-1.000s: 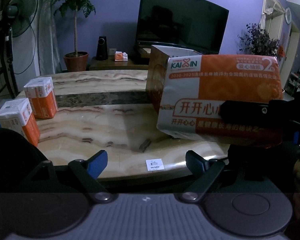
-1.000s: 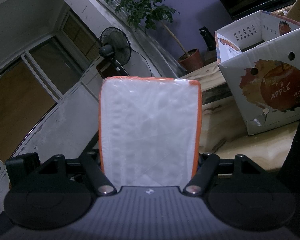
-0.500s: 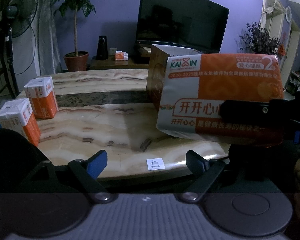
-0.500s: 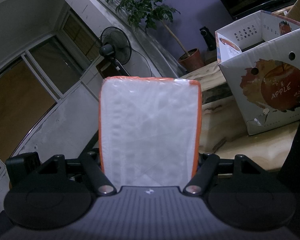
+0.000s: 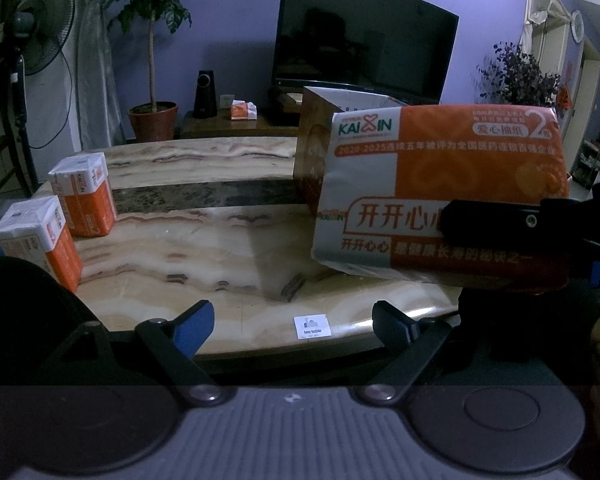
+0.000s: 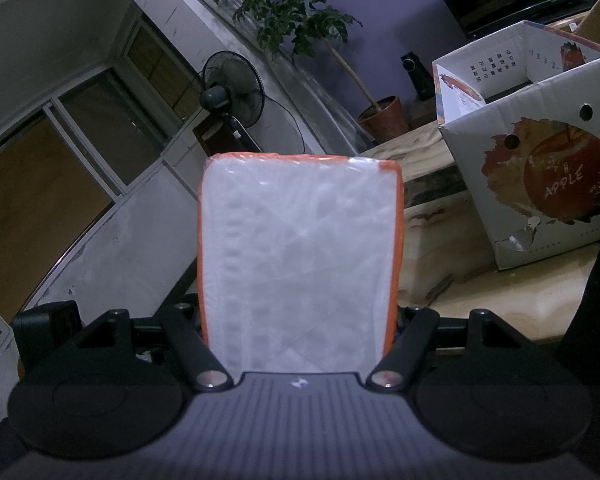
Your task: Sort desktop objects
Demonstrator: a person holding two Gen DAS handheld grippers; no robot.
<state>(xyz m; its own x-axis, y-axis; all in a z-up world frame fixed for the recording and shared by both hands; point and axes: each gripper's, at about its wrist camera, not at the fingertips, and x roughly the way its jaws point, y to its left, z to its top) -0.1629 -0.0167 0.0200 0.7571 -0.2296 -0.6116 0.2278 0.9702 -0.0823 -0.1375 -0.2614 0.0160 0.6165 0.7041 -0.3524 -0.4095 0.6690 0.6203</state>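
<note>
Tissue pack is pinched in the right gripper, lifted off the marble table, unchanged from a second ago. Left gripper spread, empty. No progress toward the apple box; transfer likely pending.
</note>
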